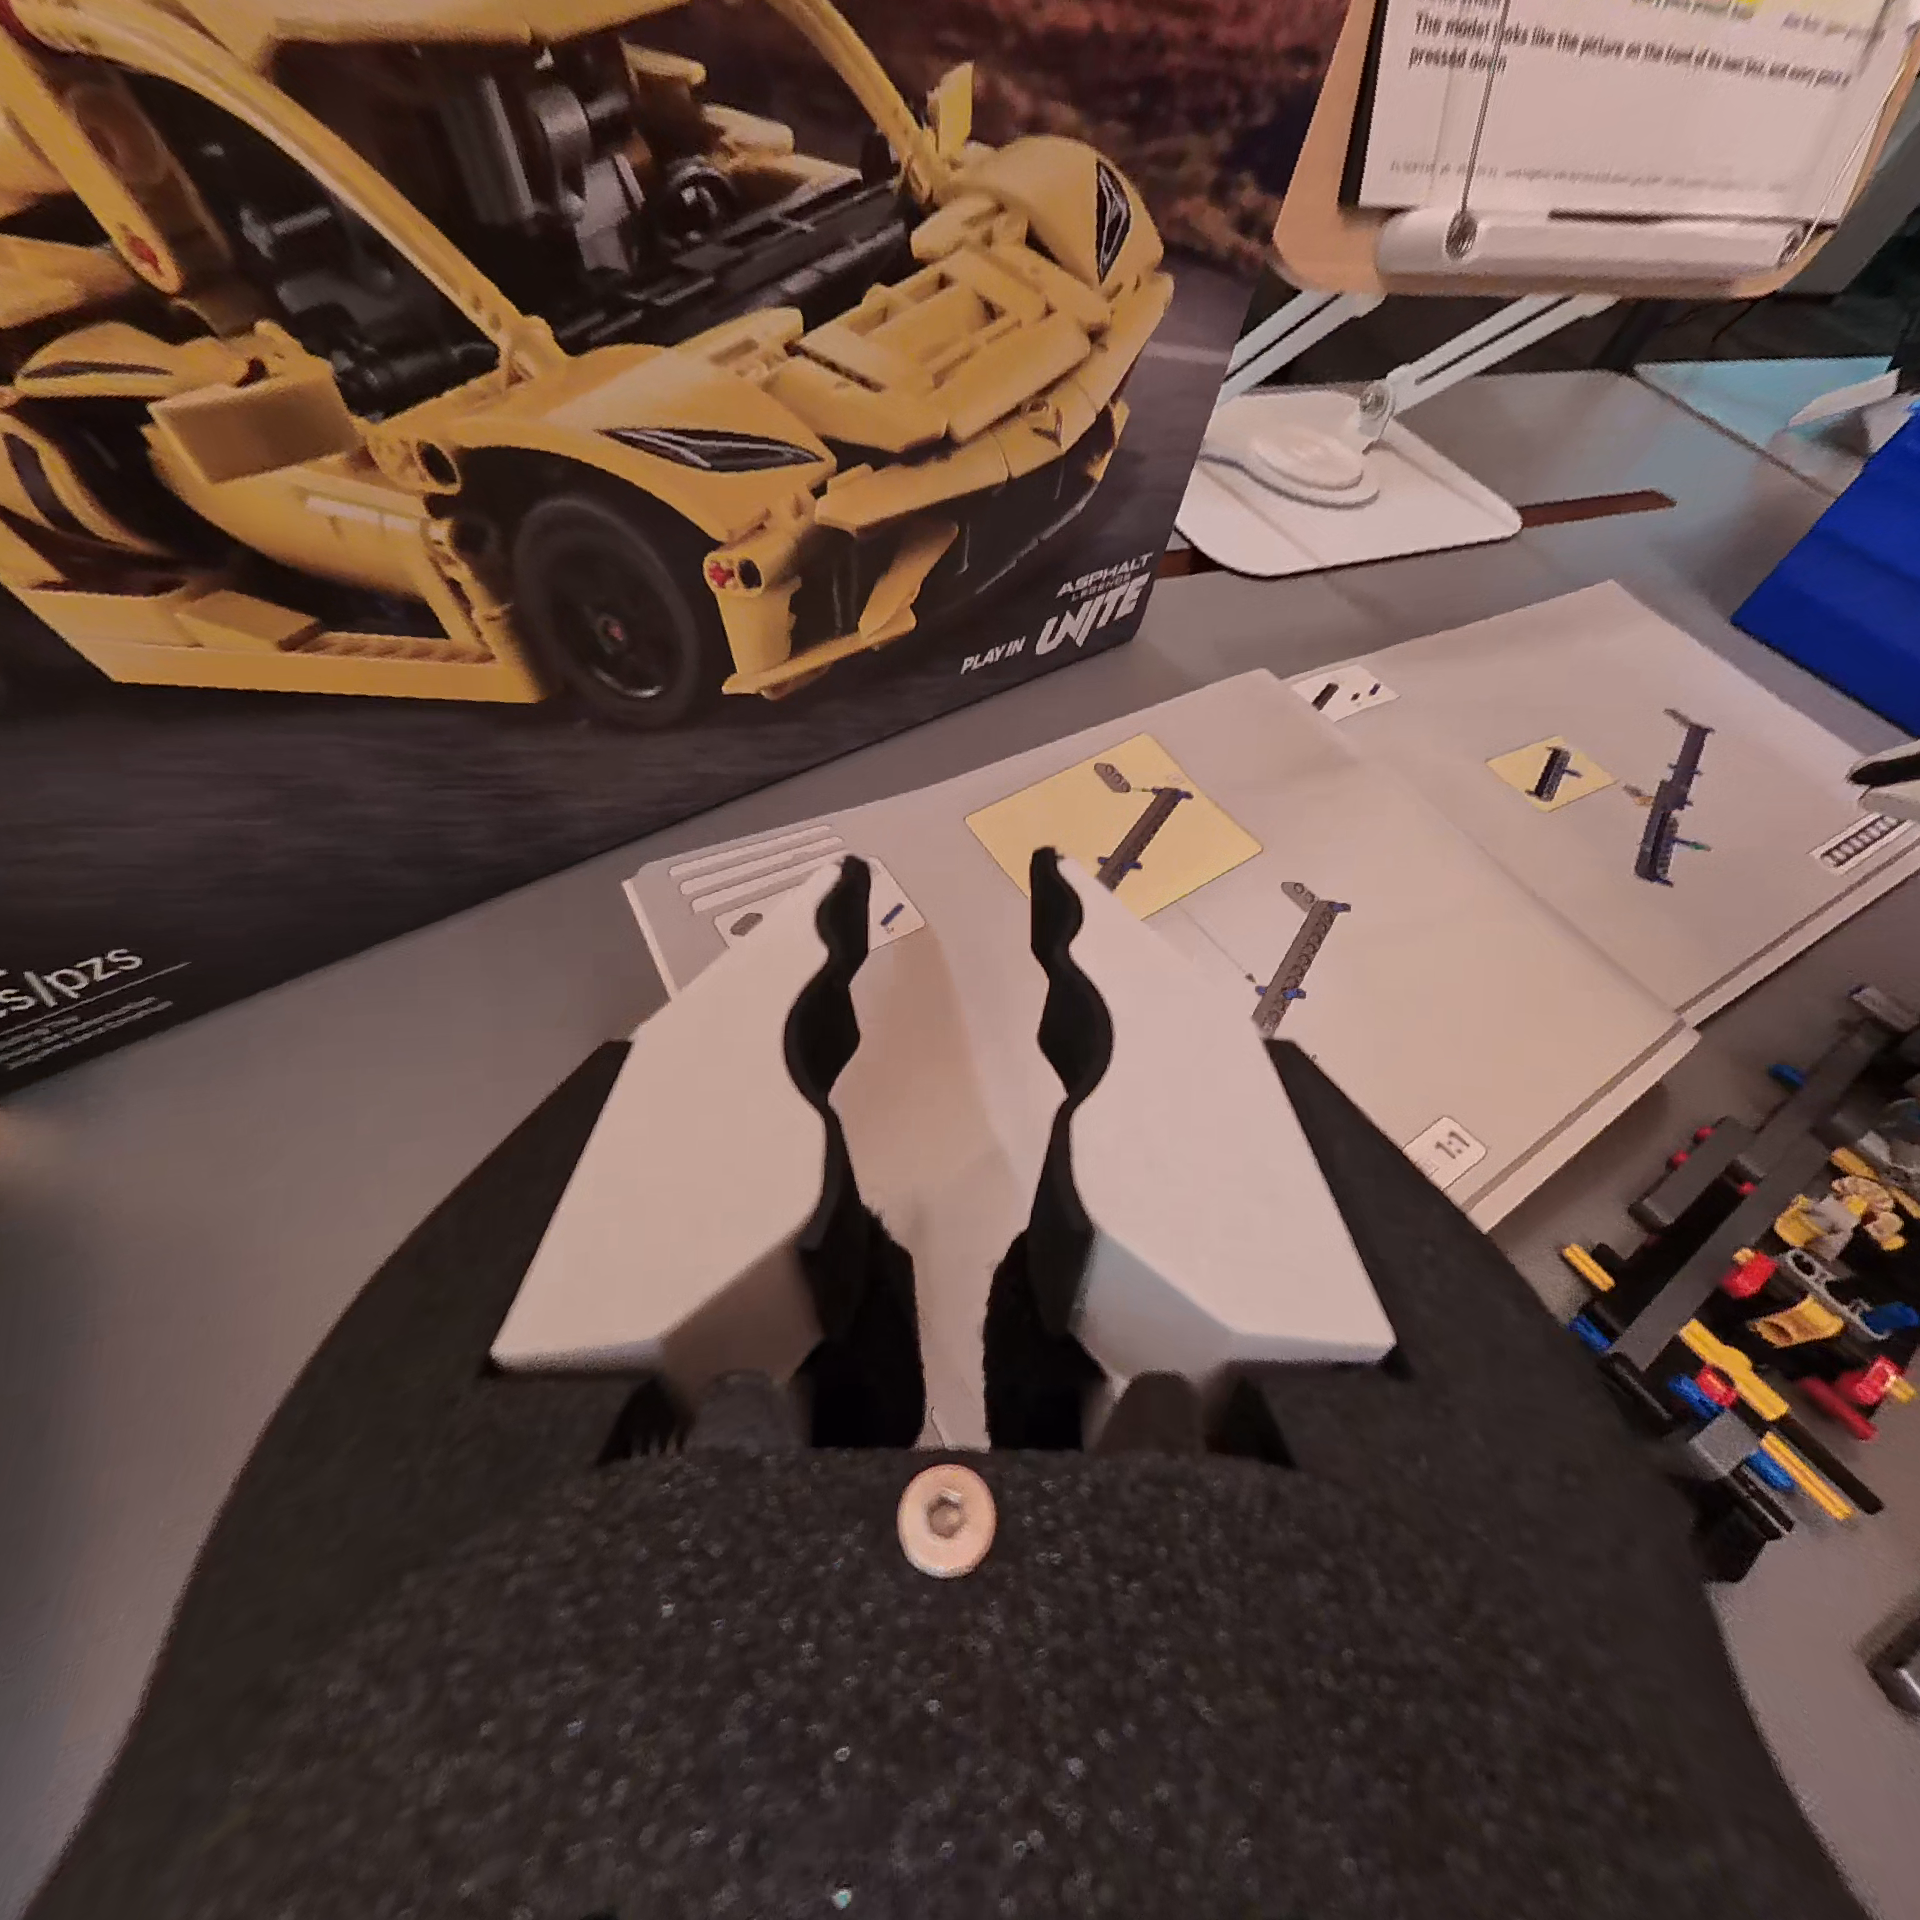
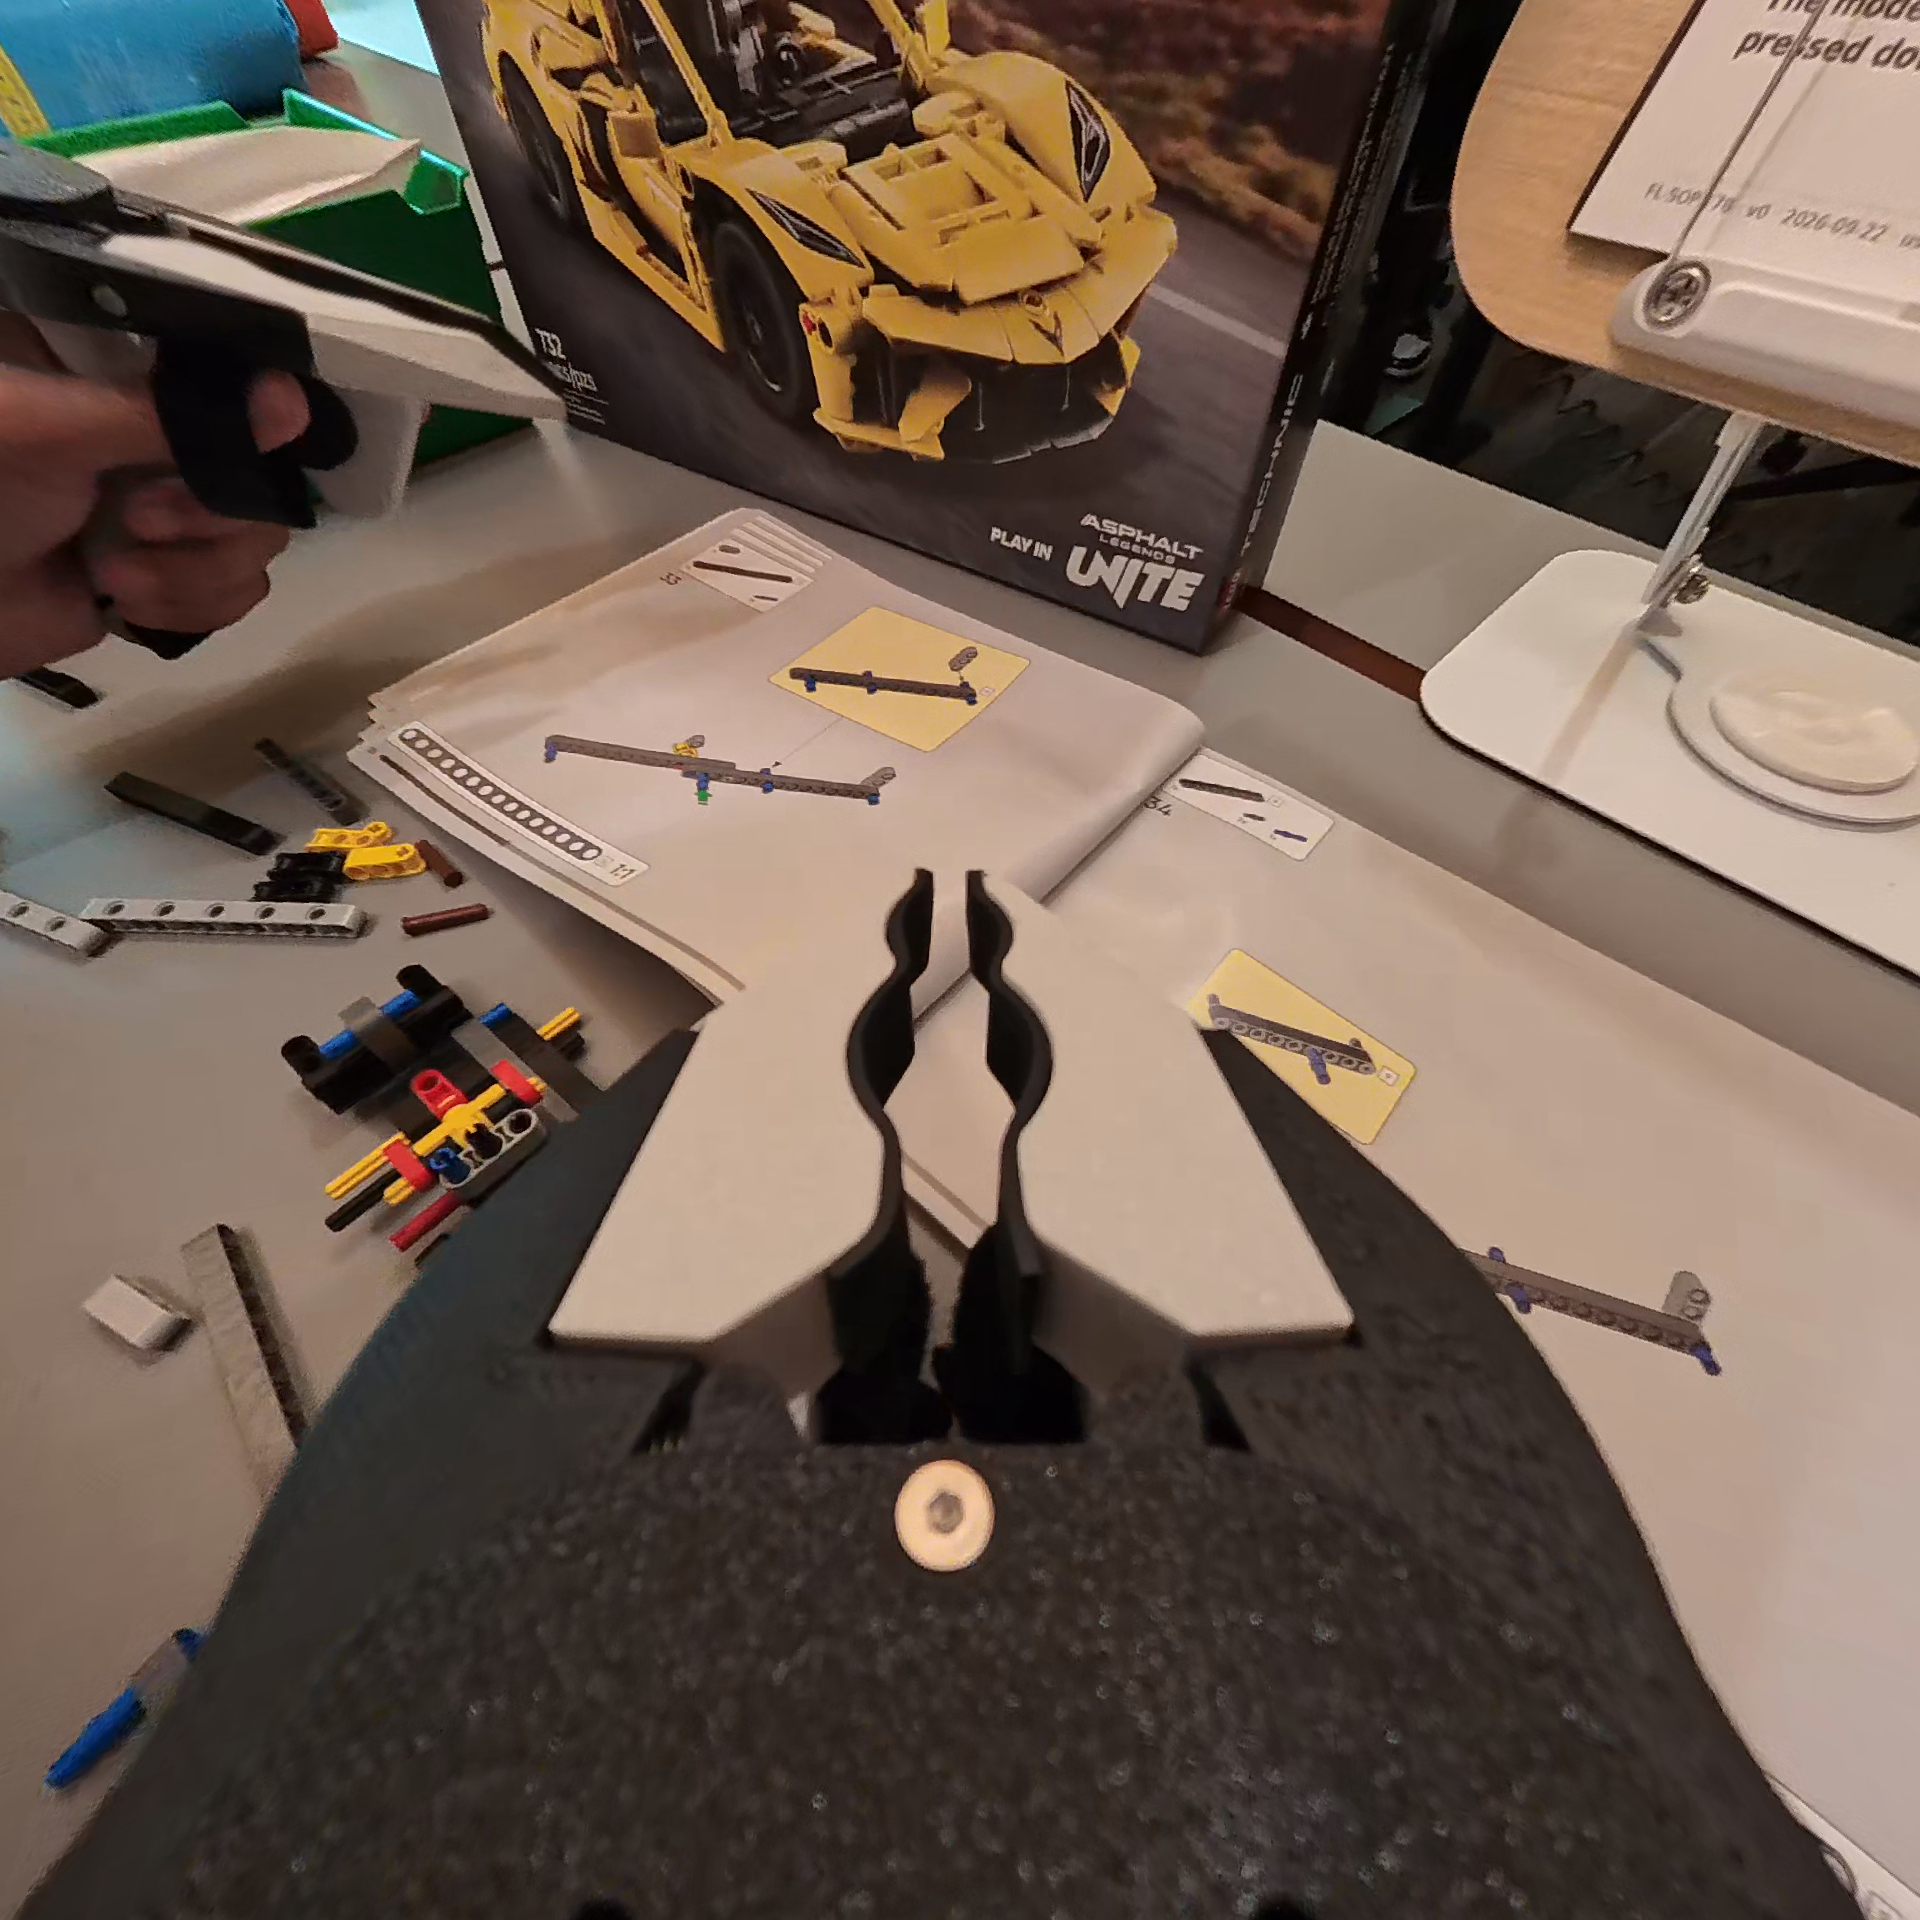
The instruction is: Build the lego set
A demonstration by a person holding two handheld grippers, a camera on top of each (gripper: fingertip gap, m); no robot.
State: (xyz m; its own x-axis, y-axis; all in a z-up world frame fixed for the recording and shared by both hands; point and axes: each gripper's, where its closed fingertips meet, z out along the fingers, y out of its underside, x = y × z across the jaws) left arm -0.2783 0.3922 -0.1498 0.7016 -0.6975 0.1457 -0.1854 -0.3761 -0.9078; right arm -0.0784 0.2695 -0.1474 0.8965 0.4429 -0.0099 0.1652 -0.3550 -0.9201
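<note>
My left gripper is open and empty, hovering over the left page of the open instruction booklet. My right gripper is almost closed, with only a thin slit between the tips and nothing in it; it hovers over the booklet's fold. A part-built black, yellow, red and blue assembly lies on the table left of the right gripper. It also shows in the left wrist view, at the right. In the right wrist view, a hand holds the left gripper at the upper left.
The set's box with a yellow car picture stands behind the booklet. Loose pieces lie left: a grey beam, yellow connectors, brown pins, a black beam. A white document stand is back right, a green bin back left. The left gripper's tips are roughly 25 cm from the right gripper's. My left gripper is the nearer one to the black beam: about 20 cm, against 30 cm.
</note>
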